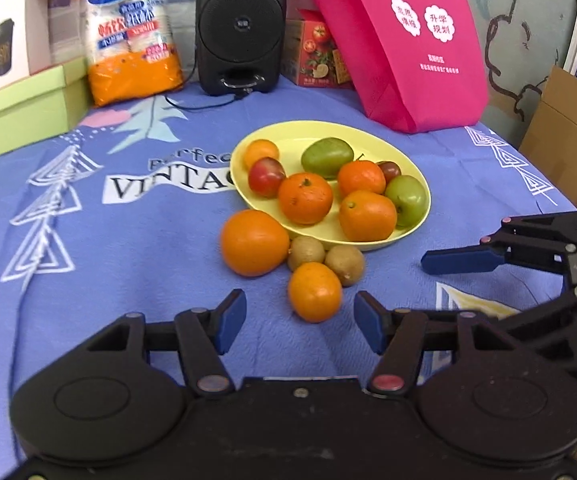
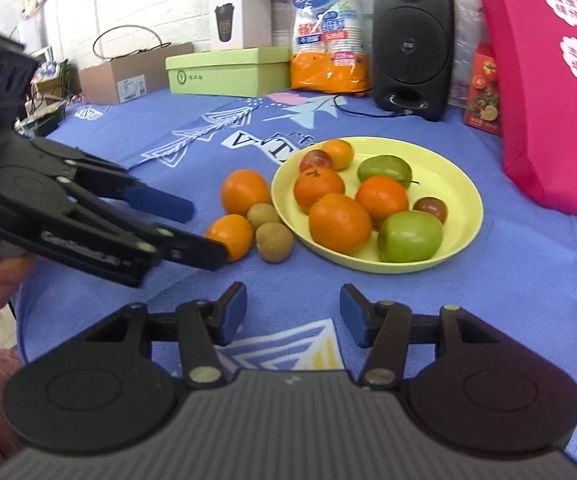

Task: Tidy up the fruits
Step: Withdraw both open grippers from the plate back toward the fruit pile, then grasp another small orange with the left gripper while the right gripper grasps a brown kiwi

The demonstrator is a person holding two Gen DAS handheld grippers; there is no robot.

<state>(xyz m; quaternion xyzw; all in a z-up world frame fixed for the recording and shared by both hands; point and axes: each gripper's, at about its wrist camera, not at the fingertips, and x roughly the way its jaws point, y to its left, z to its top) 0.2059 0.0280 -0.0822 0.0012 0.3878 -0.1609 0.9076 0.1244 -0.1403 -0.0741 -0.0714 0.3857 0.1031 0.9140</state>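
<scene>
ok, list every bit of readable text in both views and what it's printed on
"VINTA", cut off by the plate: tablecloth.
"Perfec" above it, partly hidden.
"妙潔": paper cup pack; smaller print blurred.
"升学规划", "双师伴学": pink bag; other badges and small lines too blurred.
Embossed lettering on left gripper: unreadable.
Green box, tomato carton, cup box: too small.

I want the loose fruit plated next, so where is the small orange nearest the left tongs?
The small orange lies on the blue cloth, centred ahead of the open left tongs, beside two kiwis and outside the yellow plate.
</scene>
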